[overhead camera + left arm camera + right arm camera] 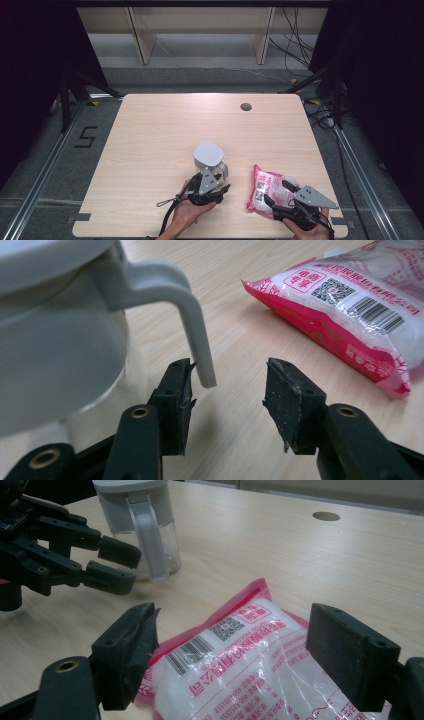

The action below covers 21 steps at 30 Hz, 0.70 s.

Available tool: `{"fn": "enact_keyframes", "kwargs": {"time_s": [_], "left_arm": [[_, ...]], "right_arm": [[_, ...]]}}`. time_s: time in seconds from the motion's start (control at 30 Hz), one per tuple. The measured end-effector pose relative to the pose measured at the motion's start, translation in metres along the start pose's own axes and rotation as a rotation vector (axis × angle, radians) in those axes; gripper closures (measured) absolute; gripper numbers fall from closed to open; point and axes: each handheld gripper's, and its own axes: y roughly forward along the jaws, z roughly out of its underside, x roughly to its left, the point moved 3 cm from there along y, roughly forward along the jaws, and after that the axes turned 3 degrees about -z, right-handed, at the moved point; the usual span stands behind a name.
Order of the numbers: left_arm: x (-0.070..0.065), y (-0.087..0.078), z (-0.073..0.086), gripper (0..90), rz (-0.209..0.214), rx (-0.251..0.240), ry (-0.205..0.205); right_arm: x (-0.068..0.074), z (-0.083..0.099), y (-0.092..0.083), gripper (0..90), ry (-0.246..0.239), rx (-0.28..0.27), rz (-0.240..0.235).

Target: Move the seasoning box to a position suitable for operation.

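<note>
The left tongs (227, 385) stand apart around the tip of the white jug (208, 156)'s handle (192, 325), not pressing it. The right tongs (230, 655) gape wide over the pink bag (240, 670) lying on the surface (165, 130) between them, untouched.

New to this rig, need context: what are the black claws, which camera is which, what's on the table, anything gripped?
No robot here: a person holds a two-jaw gripper in each hand. The high view looks down on the table; the other two cameras ride on the grippers. The left gripper has its jaws either side of the handle of a grey-lidded clear jug, not yet pressing it. The right gripper sits open around a pink-and-white sealed bag. Nothing is gripped.
</note>
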Motion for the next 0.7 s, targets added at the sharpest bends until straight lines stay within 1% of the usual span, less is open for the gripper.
{"fn": "enact_keyframes", "kwargs": {"time_s": [0.03, 0.07, 0.1, 0.13, 0.17, 0.2, 0.23, 0.27, 0.33, 0.4, 0.43, 0.47, 0.53, 0.57, 0.6, 0.63, 0.67, 0.7], "left_arm": [[0.000, 0.002, -0.001, 55.4, -0.013, 0.003, -0.025], [0.000, 0.005, -0.001, 57.0, -0.010, -0.006, -0.038], [0.002, 0.007, -0.002, 58.2, -0.010, -0.011, -0.033], [0.002, 0.009, -0.002, 60.7, -0.013, -0.008, -0.057], [0.003, 0.011, -0.002, 60.7, -0.029, -0.014, -0.047], [0.003, 0.013, -0.002, 62.2, -0.046, -0.013, -0.048], [0.004, 0.016, -0.002, 68.4, -0.048, -0.015, -0.047], [0.004, 0.017, -0.002, 68.4, -0.049, -0.018, -0.060], [0.006, 0.020, -0.002, 74.6, -0.075, -0.023, -0.030], [0.006, 0.019, -0.001, 75.7, -0.068, -0.027, -0.019], [0.006, 0.018, -0.001, 75.7, -0.063, -0.020, -0.008], [0.005, 0.017, 0.000, 76.0, -0.054, -0.025, -0.016], [0.007, 0.014, 0.001, 76.5, -0.047, -0.022, -0.007], [0.007, 0.013, 0.002, 76.8, -0.042, -0.029, -0.008], [0.007, 0.011, 0.003, 76.9, -0.039, -0.024, 0.007], [0.008, 0.009, 0.004, 77.0, -0.035, -0.025, 0.011], [0.009, 0.006, 0.005, 77.3, -0.031, -0.017, 0.018], [0.010, 0.003, 0.006, 77.5, -0.029, -0.012, 0.028]], "right_arm": [[0.000, 0.000, 0.000, 21.4, 0.002, 0.002, 0.004], [0.000, 0.000, -0.001, 21.5, -0.005, 0.006, 0.001], [0.000, -0.001, -0.001, 21.6, -0.013, 0.005, 0.000], [0.002, 0.000, -0.001, 21.7, -0.001, 0.006, 0.007], [0.002, 0.000, -0.001, 21.7, -0.001, 0.006, 0.007], [0.003, 0.000, -0.002, 21.7, 0.007, 0.011, -0.001], [0.003, 0.000, 0.000, 21.8, 0.003, 0.005, 0.002], [0.003, 0.000, 0.000, 21.8, 0.003, 0.005, 0.002], [0.003, 0.000, 0.000, 21.7, 0.008, 0.009, -0.005], [0.003, 0.000, 0.001, 21.8, -0.004, 0.004, -0.009], [0.003, 0.000, 0.000, 21.8, -0.009, 0.001, -0.005], [0.004, 0.000, 0.000, 21.8, 0.006, 0.006, -0.007], [0.003, 0.000, 0.001, 21.8, -0.006, 0.004, -0.002], [0.003, 0.000, 0.001, 21.8, -0.006, 0.003, -0.010], [0.001, 0.000, 0.001, 21.8, -0.029, 0.003, -0.001], [0.002, 0.000, 0.001, 21.8, -0.018, 0.005, -0.004], [0.002, 0.000, 0.001, 21.8, -0.019, 0.005, 0.000], [0.003, 0.000, 0.001, 21.8, -0.012, 0.006, -0.012]]}}
